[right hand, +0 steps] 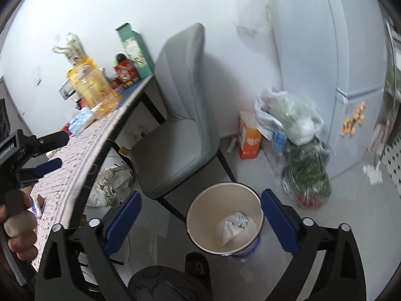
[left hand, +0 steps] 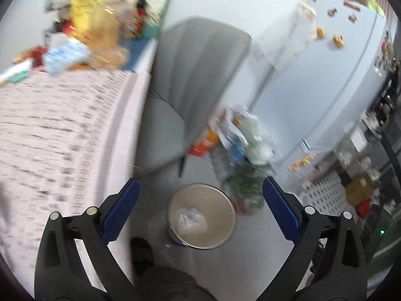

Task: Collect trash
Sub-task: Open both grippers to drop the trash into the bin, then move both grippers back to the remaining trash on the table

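Trash is partly in already, as I judge it: one crumpled white wad of paper or plastic (right hand: 234, 225) lies at the bottom of the round cream-lined bin (right hand: 200, 215) on the floor, and nothing else is in there with it. My right gripper (right hand: 200, 219) hangs above that bin with its blue-padded jaws spread wide and nothing between them. My left gripper (left hand: 201, 212) is above the bin too, jaws just as wide and bare; the left view is smeared, so I read little more from it.

What is left looks like a fair amount. Beside the bin, under the edge of the long table with the pale patterned cloth (right hand: 75, 175), sits a heap of crumpled beige paper (right hand: 110, 185) on the floor. Beyond the bin, past the grey upholstered chair (right hand: 180, 125), an orange and white carton (right hand: 248, 138) stands near the wall, and next to it are clear plastic bags of greens (right hand: 305, 170) piled against the pale fridge (right hand: 325, 75); whether those bags count as rubbish I cannot tell.

On the table itself, well apart from the bin, bottles and packets stand in a cluster at the far end (right hand: 95, 87).
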Demonstrator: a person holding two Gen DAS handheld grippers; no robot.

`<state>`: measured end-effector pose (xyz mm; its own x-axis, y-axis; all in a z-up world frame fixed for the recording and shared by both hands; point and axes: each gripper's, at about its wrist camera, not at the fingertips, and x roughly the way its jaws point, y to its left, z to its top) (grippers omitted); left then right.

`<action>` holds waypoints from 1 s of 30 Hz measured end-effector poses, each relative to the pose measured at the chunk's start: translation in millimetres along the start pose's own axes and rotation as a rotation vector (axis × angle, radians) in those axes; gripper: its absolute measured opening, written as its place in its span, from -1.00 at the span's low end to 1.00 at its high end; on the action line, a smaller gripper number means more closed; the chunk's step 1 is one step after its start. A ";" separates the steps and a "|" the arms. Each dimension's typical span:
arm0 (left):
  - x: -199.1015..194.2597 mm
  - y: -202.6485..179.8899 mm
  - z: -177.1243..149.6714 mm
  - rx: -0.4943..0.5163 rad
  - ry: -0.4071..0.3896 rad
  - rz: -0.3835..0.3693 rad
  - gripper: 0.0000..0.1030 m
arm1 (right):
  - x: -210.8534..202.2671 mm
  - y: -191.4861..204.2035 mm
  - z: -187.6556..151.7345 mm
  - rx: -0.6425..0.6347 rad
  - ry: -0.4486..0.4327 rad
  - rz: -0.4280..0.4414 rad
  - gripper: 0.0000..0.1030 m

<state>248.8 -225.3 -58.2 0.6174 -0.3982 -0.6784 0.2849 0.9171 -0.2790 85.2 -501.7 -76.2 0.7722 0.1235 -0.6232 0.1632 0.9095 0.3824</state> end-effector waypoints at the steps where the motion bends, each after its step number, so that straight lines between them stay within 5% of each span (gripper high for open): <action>1: -7.3 5.3 1.1 -0.007 -0.012 0.007 0.88 | -3.2 7.9 1.0 -0.016 -0.011 0.012 0.85; 7: -60.4 42.1 0.6 -0.041 -0.121 0.122 0.88 | -17.1 62.5 6.2 -0.116 -0.057 0.042 0.85; 17: -115.7 103.5 -15.6 -0.128 -0.174 0.267 0.88 | -23.5 141.8 -0.8 -0.221 -0.049 0.102 0.85; 30: -183.7 169.7 -52.7 -0.234 -0.314 0.264 0.89 | -32.7 221.5 -22.4 -0.339 -0.079 0.191 0.85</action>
<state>145.1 4.6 -16.7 0.8488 -0.1050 -0.5181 -0.0624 0.9534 -0.2953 82.3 -295.4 13.6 0.8159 0.2846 -0.5034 -0.1902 0.9542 0.2311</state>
